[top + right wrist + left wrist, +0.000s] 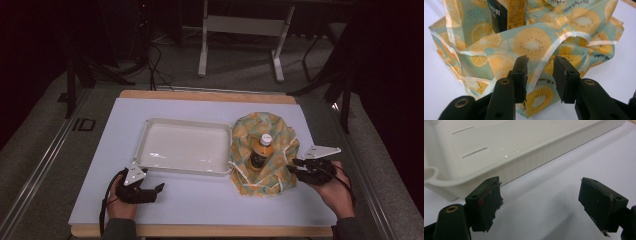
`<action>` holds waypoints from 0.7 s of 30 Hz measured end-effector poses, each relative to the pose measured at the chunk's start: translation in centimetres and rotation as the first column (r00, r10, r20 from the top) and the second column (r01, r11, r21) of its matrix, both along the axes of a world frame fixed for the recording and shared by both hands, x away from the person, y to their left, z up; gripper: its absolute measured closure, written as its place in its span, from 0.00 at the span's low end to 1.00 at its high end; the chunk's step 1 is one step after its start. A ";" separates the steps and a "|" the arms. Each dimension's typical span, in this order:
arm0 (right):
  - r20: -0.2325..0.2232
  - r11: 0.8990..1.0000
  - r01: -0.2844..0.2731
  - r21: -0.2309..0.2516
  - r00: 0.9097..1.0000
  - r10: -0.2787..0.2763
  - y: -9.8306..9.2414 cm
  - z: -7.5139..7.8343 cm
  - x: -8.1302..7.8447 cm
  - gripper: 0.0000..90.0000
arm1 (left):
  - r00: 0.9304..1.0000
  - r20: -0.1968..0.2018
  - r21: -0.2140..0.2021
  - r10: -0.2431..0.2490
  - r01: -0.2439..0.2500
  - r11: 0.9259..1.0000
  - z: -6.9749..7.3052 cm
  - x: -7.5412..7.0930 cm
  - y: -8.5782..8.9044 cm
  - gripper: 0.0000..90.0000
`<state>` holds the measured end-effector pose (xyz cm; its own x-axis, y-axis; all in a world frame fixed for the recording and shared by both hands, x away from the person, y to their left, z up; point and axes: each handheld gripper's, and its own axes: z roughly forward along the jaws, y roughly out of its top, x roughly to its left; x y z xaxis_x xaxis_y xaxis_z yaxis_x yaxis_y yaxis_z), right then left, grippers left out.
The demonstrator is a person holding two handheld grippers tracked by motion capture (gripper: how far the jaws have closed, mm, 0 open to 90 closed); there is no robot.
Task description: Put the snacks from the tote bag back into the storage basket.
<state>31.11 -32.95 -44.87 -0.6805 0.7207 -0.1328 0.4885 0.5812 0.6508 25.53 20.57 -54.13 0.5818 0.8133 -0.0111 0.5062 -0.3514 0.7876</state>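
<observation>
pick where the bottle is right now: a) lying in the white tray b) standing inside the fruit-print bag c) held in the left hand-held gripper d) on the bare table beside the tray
b: the bottle stands upright inside the fruit-print bag, right of the white tray.

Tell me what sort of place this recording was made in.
Probably a lab or recording studio: a white-covered table on grey carpet, dark surroundings, cables on the floor, and a bare white table frame behind.
</observation>
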 end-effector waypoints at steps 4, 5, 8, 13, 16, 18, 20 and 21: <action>-0.003 1.000 -0.015 -0.017 1.000 0.015 0.4 0.5 0.3 0.71 | 1.000 -0.001 -0.003 0.000 0.000 1.000 0.0 0.0 0.0 0.21; -0.005 0.999 -0.021 -0.025 1.000 0.021 0.5 0.6 0.3 0.71 | 1.000 -0.001 -0.003 0.001 -0.001 1.000 0.0 0.0 0.0 0.21; -0.010 0.999 -0.035 -0.039 0.999 0.035 0.9 0.8 0.5 0.70 | 1.000 0.000 -0.005 0.002 -0.002 1.000 0.0 0.0 0.0 0.21; -0.023 0.994 -0.061 -0.090 0.998 0.060 1.5 1.1 0.9 0.70 | 1.000 -0.001 -0.006 0.000 0.000 1.000 0.0 0.0 0.0 0.21; -0.039 0.992 -0.070 -0.109 0.997 0.066 1.9 1.2 1.1 0.70 | 1.000 -0.002 -0.006 -0.001 0.001 1.000 0.0 0.0 0.0 0.21; -0.044 0.990 -0.079 -0.121 0.996 0.074 2.1 1.3 1.4 0.70 | 1.000 -0.002 -0.007 -0.001 0.001 1.000 0.0 0.0 0.0 0.21; -0.051 0.988 -0.083 -0.127 0.996 0.077 2.2 1.3 1.5 0.70 | 1.000 -0.003 -0.007 -0.001 0.001 1.000 0.0 0.0 0.1 0.21; -0.054 0.987 -0.084 -0.134 0.996 0.078 2.3 1.4 1.6 0.70 | 1.000 -0.003 -0.008 -0.001 0.001 1.000 0.0 0.0 0.0 0.21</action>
<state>32.74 -30.68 -43.43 -0.7438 0.6404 -0.1913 0.4655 0.7018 0.5393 25.55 20.62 -54.13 0.5826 0.8125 -0.0191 0.5083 -0.3460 0.7886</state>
